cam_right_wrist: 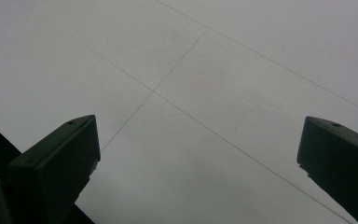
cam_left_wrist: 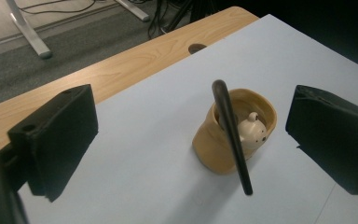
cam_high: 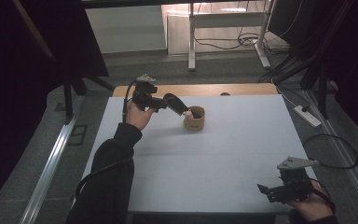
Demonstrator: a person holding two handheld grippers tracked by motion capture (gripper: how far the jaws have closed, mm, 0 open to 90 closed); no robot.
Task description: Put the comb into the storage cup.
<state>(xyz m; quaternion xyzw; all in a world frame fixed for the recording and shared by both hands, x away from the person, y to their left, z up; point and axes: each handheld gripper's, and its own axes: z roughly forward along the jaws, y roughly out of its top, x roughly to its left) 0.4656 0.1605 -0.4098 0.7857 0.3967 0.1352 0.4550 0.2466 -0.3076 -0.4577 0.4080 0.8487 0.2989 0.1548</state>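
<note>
A tan cup (cam_left_wrist: 235, 133) holding a black spoon (cam_left_wrist: 232, 135) and a small white figurine (cam_left_wrist: 253, 129) stands just beyond the left gripper (cam_left_wrist: 191, 135), jaws spread wide and empty; the right gripper (cam_right_wrist: 198, 158) gapes over bare table (cam_right_wrist: 205, 70).

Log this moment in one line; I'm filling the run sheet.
left hand-held gripper: open above cup | black spoon: leaning in cup | right hand-held gripper: open, idle

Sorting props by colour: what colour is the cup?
Tan, like light wood; the cup shows best in the left gripper view.
</note>
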